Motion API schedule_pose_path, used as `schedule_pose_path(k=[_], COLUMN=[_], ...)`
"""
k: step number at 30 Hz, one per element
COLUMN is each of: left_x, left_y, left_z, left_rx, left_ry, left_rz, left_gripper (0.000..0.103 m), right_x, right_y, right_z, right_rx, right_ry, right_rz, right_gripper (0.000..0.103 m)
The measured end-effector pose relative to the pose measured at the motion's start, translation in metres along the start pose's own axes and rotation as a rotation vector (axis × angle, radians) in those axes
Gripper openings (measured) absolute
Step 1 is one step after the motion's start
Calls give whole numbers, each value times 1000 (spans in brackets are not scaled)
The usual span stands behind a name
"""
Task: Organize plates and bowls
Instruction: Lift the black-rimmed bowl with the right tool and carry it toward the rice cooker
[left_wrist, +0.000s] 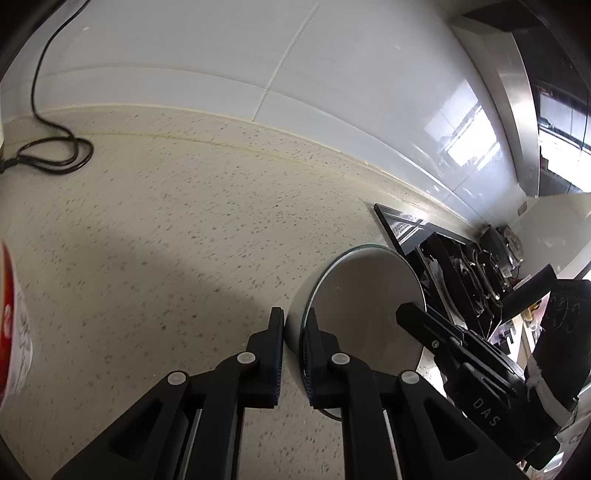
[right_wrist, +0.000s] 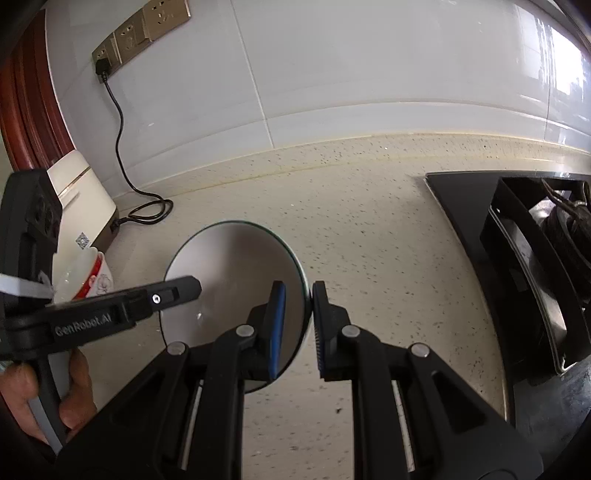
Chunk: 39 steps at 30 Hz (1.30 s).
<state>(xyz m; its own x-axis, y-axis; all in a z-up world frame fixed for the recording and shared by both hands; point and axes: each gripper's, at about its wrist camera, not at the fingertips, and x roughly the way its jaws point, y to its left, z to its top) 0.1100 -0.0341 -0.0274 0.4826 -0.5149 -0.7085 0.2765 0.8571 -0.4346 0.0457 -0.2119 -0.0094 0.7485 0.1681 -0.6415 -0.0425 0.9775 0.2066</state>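
Both grippers point downward at a slant toward one white bowl (right_wrist: 236, 295), which has a thin greenish rim and sits on the speckled cream countertop (left_wrist: 155, 229); the left gripper (left_wrist: 294, 332) has its two fingers drawn together on the bowl's left wall, one pad outside and one inside, so it is clamped on the bowl; the right gripper (right_wrist: 309, 314) is likewise clamped, its blue-edged finger inside the bowl and the other outside on the right rim; in the right wrist view a hand (right_wrist: 40, 391) grasps the handle of the left gripper at the lower left, fingers curled round it.

The countertop runs back to a white tiled wall (right_wrist: 332, 66); a row of metal-faced sockets (right_wrist: 144, 29) sits high on the wall, and a black cable (right_wrist: 122, 147) drops from one plug and coils on the counter; just left of the bowl stands a white and red patterned cup (right_wrist: 92, 273), with a white appliance (right_wrist: 85, 199) behind it; to the right, well apart from the bowl, lies a black gas hob (right_wrist: 517, 258) set into the counter.
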Motion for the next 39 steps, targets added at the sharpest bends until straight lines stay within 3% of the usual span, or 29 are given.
schedule_pose_path(k=[11, 24, 32, 39], left_x=[-65, -163, -176, -166], left_y=[29, 102, 155, 168], left_z=[8, 24, 11, 9], left_rx=[-74, -164, -241, -245], left_ry=[-60, -147, -129, -93], left_rz=[33, 171, 233, 259], left_gripper=[9, 8, 7, 7], right_x=[-16, -16, 10, 37], right_y=[55, 169, 219, 231], right_z=[17, 44, 28, 17], right_rx=[-47, -133, -169, -168], right_ry=[-10, -14, 36, 92], right_rz=[44, 223, 274, 268], right_gripper=[18, 18, 18, 18])
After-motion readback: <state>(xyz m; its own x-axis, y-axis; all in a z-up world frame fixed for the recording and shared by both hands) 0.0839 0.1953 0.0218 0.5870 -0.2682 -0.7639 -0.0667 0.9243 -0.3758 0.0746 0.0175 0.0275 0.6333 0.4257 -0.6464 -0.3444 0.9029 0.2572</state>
